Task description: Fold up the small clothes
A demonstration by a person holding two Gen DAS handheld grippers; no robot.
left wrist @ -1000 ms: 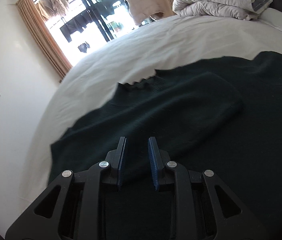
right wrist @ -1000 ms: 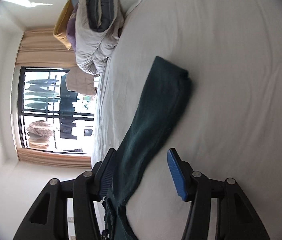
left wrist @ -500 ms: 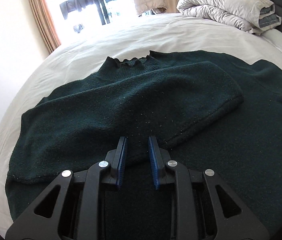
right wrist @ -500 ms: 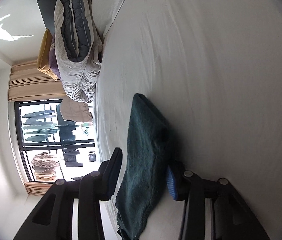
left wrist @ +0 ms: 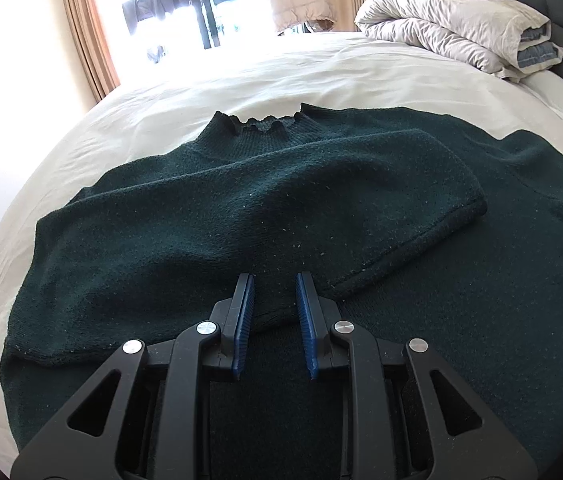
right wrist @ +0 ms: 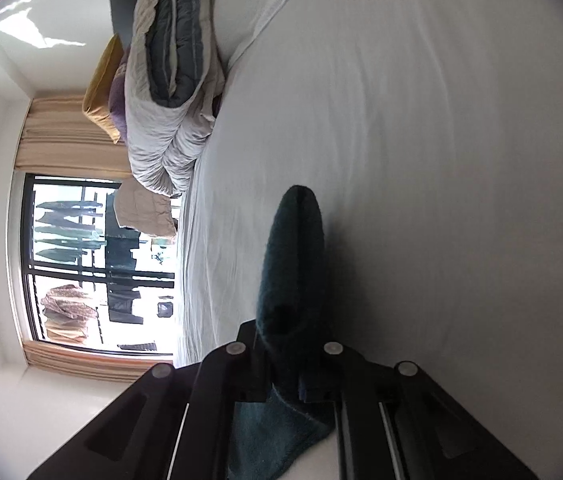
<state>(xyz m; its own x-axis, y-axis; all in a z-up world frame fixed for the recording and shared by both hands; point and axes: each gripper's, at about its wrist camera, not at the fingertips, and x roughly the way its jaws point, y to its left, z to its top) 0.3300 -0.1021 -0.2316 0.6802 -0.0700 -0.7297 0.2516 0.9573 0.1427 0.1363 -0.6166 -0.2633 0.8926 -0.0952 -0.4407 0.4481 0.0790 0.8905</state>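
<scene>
A dark green knitted sweater lies flat on the white bed, collar away from me. Its left sleeve is folded across the chest. My left gripper hovers just above the sweater's lower middle, fingers a little apart and empty. In the right wrist view my right gripper is shut on the sweater's other sleeve, which sticks out past the fingers above the sheet.
A folded grey duvet with yellow and purple pillows lies at the head of the bed; it also shows in the right wrist view. A window with tan curtains is beyond the bed. A wall is to the left.
My right gripper has closed on the right sleeve, which was lying loose between open fingers. My left gripper has risen and tilted, so more of the sweater shows.
</scene>
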